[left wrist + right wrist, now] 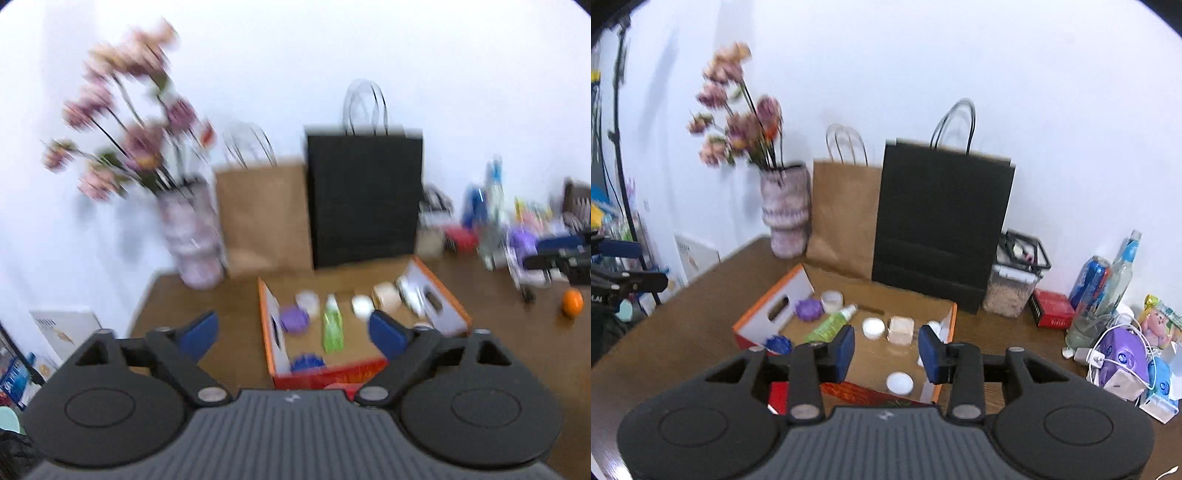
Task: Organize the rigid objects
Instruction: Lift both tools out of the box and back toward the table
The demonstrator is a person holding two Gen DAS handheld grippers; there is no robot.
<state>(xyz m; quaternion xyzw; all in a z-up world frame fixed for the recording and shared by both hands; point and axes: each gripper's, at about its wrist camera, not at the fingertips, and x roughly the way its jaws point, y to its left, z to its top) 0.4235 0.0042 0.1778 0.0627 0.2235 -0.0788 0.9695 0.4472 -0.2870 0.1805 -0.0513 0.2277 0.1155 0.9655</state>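
Mostly done, we judge: inside the orange box [947, 321] lie the green bottle [831, 325], white jars [873, 328] and purple piece [809, 308]; outside it we see an orange ball [572, 302]; left gripper [293, 330] spread wide, right gripper [886, 350] partly apart, both empty

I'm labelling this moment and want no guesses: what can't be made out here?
- Orange box: its near corners, hidden by both grippers in each wrist view.
- Blue item: blurred in the left view, unidentifiable.
- Red packet: print too small in the right view.
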